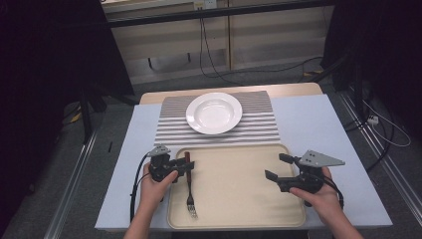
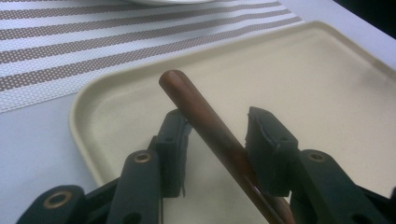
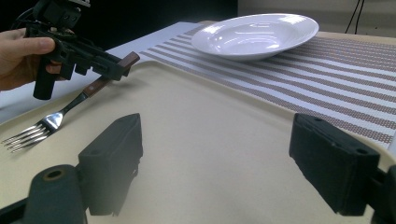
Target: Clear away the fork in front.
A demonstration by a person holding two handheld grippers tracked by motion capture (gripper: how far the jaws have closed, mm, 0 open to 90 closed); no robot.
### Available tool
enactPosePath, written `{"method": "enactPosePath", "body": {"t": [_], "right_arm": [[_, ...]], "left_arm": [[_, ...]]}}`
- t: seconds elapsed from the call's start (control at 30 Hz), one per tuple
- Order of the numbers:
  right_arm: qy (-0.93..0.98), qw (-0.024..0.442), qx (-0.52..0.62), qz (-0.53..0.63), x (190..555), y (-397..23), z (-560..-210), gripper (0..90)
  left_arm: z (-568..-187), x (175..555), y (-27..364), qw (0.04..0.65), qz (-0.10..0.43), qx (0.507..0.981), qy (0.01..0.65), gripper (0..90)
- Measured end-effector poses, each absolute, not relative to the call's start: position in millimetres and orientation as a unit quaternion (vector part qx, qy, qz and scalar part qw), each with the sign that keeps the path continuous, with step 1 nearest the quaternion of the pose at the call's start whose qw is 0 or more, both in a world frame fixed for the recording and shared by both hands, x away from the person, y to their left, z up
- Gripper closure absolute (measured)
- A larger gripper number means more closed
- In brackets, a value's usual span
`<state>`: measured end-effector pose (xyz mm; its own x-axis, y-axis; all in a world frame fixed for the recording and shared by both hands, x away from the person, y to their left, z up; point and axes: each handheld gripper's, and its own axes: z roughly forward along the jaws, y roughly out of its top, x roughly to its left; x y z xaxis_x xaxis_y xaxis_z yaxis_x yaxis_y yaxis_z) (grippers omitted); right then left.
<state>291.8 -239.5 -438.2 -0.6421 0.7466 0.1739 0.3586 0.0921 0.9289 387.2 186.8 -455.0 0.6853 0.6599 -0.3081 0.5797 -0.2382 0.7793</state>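
On the left part of the cream tray (image 1: 239,199) lies a fork (image 1: 189,186), its brown wooden handle toward the far edge and its metal tines toward the person, so its long axis runs near to far along the tray's left side. The handle end sits raised off the tray between the jaws of the left hand-held gripper (image 1: 188,167), while the tines rest low on the tray. In the left gripper view the handle (image 2: 205,116) crosses the gap slantwise; the jaws stand parted around it, and whether either pad still touches the wood is hard to make out. The lower stretch of the handle is cut off behind the jaw there. The right hand-held gripper (image 1: 276,167) hangs over the tray's right part, released, with nothing between its wide-spread jaws. Beyond the tray a white deep plate (image 1: 214,113) stands on a striped placemat (image 1: 259,124), on a pale blue worktop (image 1: 308,114). Behind it run grey floor, trailing cables and a light wall panel, with dark areas on both sides.
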Motion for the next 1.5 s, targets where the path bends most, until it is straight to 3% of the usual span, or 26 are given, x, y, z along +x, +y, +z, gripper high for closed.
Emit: {"method": "enactPosePath", "body": {"t": [1.13,1.5], "right_arm": [[0.706,0.16,0.397,0.564,298.2,-245.1,-440.8,18.2],[0.717,0.166,0.394,0.551,304.2,-243.0,-444.6,18.1]], "left_arm": [[-458.6,382.7,204.0,0.471,0.073,0.779,0.407,54.8],[-444.0,374.0,214.2,0.5,0.076,0.762,0.404,40.1]]}}
